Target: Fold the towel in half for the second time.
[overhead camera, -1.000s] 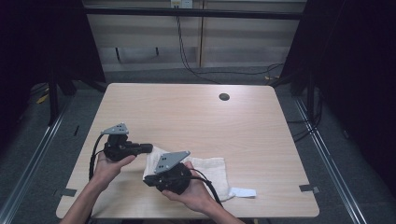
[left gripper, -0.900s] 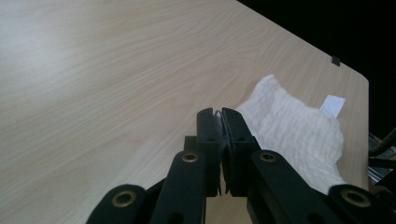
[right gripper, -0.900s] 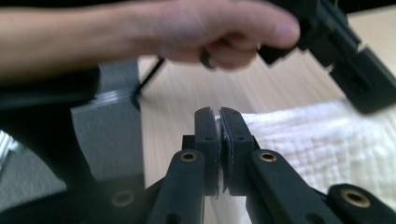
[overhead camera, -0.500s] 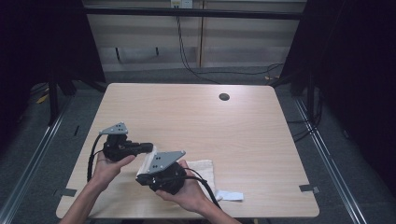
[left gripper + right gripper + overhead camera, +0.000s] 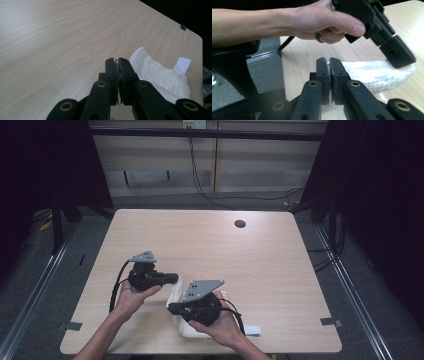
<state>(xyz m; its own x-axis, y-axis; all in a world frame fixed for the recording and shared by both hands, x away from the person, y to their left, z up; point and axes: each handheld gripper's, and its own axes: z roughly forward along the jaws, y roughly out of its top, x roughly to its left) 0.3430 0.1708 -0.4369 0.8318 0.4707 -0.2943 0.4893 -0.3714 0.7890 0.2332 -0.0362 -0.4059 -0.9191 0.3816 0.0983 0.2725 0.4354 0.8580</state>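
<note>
- A white cloth (image 5: 179, 312) lies bunched near the front edge of the wooden table (image 5: 280, 265), at about six o'clock on the tabletop in the high view, with a small white tag (image 5: 252, 330) just beside it at its four o'clock.
- The left gripper (image 5: 172, 279) sits at the cloth's ten o'clock, its jaws clenched on a thin edge of the white fabric, as the left gripper view (image 5: 117, 61) shows.
- The right gripper (image 5: 172, 309) lies across the cloth and points toward nine o'clock; in the right gripper view (image 5: 328, 61) its jaws pinch a fold of the cloth (image 5: 372, 72).
- In that view the person's left hand (image 5: 324, 22) holds the other gripper at twelve o'clock, its tip touching the cloth.
</note>
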